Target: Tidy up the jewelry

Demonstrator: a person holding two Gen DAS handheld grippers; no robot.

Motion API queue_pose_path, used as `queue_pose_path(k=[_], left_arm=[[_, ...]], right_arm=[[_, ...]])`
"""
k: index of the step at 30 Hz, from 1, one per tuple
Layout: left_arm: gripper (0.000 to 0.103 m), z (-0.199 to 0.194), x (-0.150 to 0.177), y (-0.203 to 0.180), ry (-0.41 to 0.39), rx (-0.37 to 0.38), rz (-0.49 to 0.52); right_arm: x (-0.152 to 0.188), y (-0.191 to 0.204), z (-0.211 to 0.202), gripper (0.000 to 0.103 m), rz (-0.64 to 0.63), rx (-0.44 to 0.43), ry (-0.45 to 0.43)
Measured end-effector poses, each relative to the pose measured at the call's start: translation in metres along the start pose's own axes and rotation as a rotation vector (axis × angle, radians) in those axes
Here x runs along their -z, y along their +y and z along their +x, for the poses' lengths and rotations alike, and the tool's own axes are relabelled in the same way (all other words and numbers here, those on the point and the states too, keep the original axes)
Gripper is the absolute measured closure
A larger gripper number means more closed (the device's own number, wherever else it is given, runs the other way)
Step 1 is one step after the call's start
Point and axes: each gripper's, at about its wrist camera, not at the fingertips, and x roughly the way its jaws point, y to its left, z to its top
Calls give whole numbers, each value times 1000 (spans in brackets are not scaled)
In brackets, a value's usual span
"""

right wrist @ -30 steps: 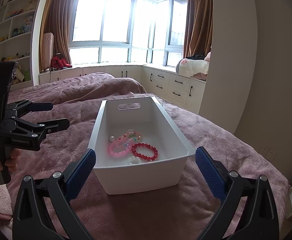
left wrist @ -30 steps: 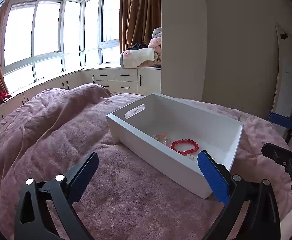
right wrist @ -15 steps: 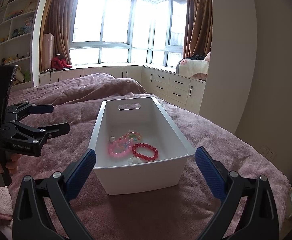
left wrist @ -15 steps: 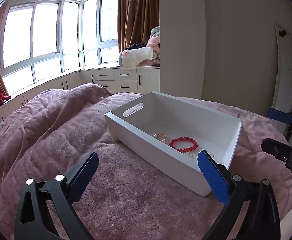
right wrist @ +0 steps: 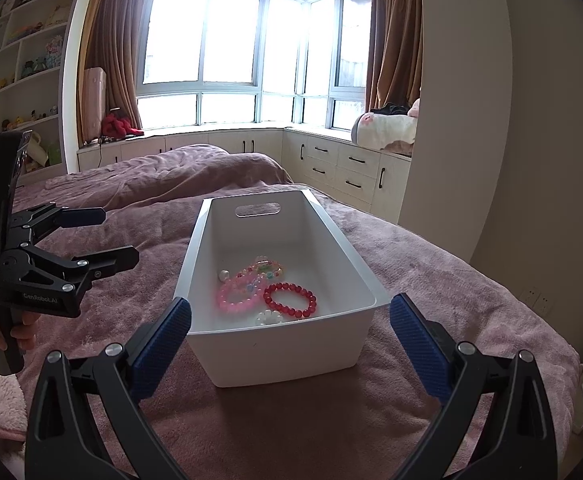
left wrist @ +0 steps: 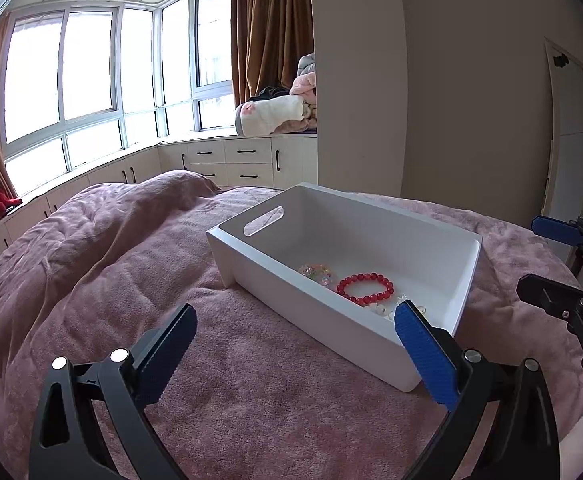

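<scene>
A white bin (right wrist: pixel 275 344) with a handle slot stands on the pink bedspread; it also shows in the left wrist view (left wrist: pixel 315 320). Inside lie a red bead bracelet (right wrist: pixel 290 299), a pink bracelet (right wrist: pixel 237 295), a multicolour bracelet (right wrist: pixel 266 267), a white bead bracelet (right wrist: pixel 269 318) and a loose pearl (right wrist: pixel 223 275). The red bracelet (left wrist: pixel 365 289) and the multicolour bracelet (left wrist: pixel 317 273) show in the left wrist view. My left gripper (left wrist: pixel 295 344) is open and empty, left of the bin. My right gripper (right wrist: pixel 291 330) is open and empty, in front of the bin's near end.
The pink bedspread (right wrist: pixel 139 240) covers the bed, with a raised fold (left wrist: pixel 103 220) to the left. White drawers (right wrist: pixel 343 168) under the bay window stand behind. A wall (left wrist: pixel 471 100) is beyond the bed's right edge. Shelves (right wrist: pixel 15 60) with toys are far left.
The left wrist view has shifted slightly, so the bin sits a little higher and left in it. The right gripper and the bracelets have not moved.
</scene>
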Motion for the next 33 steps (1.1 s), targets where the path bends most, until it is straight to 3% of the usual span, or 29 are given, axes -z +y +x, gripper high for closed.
queue_pose_path(k=[23, 28, 33], left_arm=[[3, -7, -1, -3, -45, -6, 1], [3, -5, -2, 1, -27, 27, -34], [3, -4, -2, -4, -29, 6, 8]], right_arm=[[1, 1, 1, 5, 3, 2, 11], [1, 1, 0, 5, 2, 3, 10], [0, 1, 0, 5, 3, 3, 12]])
